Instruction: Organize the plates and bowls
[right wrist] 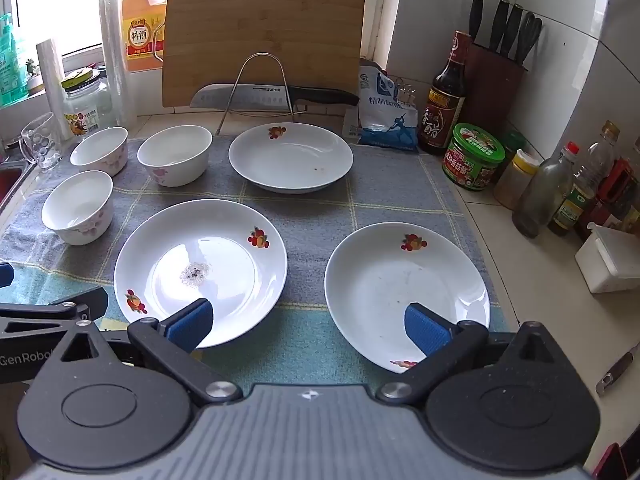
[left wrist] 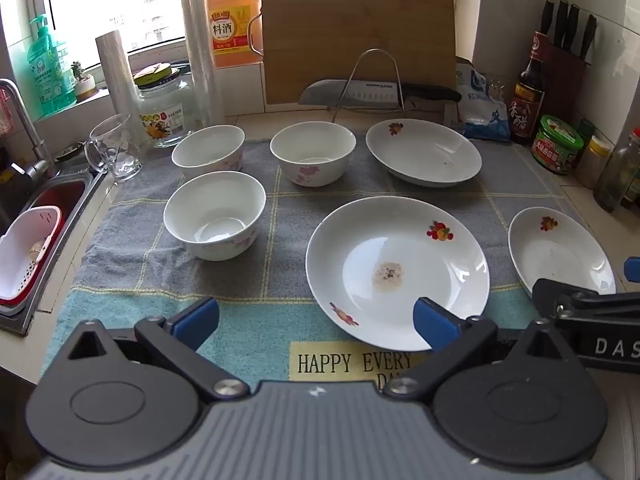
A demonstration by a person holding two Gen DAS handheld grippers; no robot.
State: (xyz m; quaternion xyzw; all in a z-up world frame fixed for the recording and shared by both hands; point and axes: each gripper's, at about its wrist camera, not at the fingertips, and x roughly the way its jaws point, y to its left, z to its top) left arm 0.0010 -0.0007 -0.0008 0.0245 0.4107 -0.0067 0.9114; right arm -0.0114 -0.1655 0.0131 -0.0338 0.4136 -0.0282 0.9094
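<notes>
Three white bowls with pink flowers stand on a grey checked mat (left wrist: 280, 216): back left (left wrist: 208, 152), back middle (left wrist: 313, 153), front left (left wrist: 215, 214). Three white plates with fruit prints lie there too: a middle plate (left wrist: 398, 272) with a dirty spot, a far plate (left wrist: 423, 152), and a right plate (left wrist: 560, 250). They also show in the right wrist view: middle plate (right wrist: 200, 270), far plate (right wrist: 291, 157), right plate (right wrist: 406, 294). My left gripper (left wrist: 316, 322) is open above the mat's near edge. My right gripper (right wrist: 308, 326) is open, hovering between the middle and right plates.
A sink (left wrist: 44, 220) with a white strainer lies to the left, a glass mug (left wrist: 114, 154) beside it. A cutting board (left wrist: 358, 36), knife and wire rack stand at the back. Bottles and jars (right wrist: 560, 196) line the right wall. A white box (right wrist: 610, 260) sits at right.
</notes>
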